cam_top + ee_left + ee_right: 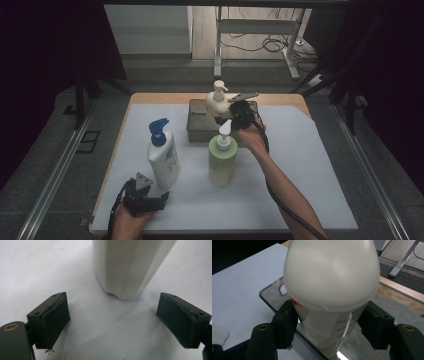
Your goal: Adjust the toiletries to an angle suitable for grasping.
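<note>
The right tool (235, 111) grips the cream pump bottle (217, 101), its jaws pressed to the bottle's sides, over the metal tray (196, 125); whether the bottle's base touches the tray is hard to tell. In front of the tray stand a green pump bottle (222, 160) and a blue-capped white bottle (163, 157). The left tool (150, 197) rests on the tabletop (310, 180) further from the tray, by the white bottle, jaws wide apart and empty.

The cream pump bottle (217, 102) stands upright over the metal tray (196, 122) at the far middle of the desk. Its rounded body (332, 277) is pale, with a printed label lower down.
</note>
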Demonstrator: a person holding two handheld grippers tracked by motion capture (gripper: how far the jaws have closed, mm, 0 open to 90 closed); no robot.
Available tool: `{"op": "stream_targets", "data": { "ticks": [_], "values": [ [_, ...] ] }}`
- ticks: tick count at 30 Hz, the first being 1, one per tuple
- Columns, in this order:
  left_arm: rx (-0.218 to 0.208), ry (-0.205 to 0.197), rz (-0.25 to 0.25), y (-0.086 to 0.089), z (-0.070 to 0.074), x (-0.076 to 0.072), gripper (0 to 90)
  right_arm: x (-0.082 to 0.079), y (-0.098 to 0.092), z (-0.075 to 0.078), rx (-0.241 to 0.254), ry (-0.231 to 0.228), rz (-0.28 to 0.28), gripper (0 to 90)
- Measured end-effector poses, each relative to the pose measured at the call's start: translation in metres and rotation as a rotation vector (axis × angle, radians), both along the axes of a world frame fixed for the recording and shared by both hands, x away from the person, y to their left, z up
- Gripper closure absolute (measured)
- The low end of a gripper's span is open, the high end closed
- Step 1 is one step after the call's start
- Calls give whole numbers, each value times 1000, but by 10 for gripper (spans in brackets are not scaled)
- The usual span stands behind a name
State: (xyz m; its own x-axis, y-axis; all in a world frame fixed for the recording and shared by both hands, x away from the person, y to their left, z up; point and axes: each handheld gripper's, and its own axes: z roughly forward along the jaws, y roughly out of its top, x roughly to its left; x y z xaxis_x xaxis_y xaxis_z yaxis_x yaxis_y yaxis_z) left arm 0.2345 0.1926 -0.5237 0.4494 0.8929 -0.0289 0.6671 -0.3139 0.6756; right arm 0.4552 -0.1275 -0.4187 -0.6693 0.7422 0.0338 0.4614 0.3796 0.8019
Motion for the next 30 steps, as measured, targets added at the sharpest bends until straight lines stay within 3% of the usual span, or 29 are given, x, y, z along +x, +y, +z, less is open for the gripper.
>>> {"op": "stream_targets", "data": {
  "ticks": [7, 15, 17, 19, 24, 30],
  "values": [
    [-1, 0, 1, 0, 0, 0, 108, -11, -16, -1, 20, 28, 12, 419],
    [0, 0, 1, 0, 0, 0, 108, -16, -41, -8, 17, 58, -25, 541],
    [0, 0, 1, 0, 0, 0, 108, -14, -47, -10, 17, 63, -40, 627],
    [0, 0, 1, 0, 0, 0, 107, -12, -49, -11, 15, 67, -46, 655],
    [1, 0, 1, 0, 0, 0, 108, 0, -49, -18, -22, 65, -99, 831],
    [1, 0, 1, 0, 0, 0, 108, 12, -39, -24, -51, 89, -117, 895]
  ]
}}
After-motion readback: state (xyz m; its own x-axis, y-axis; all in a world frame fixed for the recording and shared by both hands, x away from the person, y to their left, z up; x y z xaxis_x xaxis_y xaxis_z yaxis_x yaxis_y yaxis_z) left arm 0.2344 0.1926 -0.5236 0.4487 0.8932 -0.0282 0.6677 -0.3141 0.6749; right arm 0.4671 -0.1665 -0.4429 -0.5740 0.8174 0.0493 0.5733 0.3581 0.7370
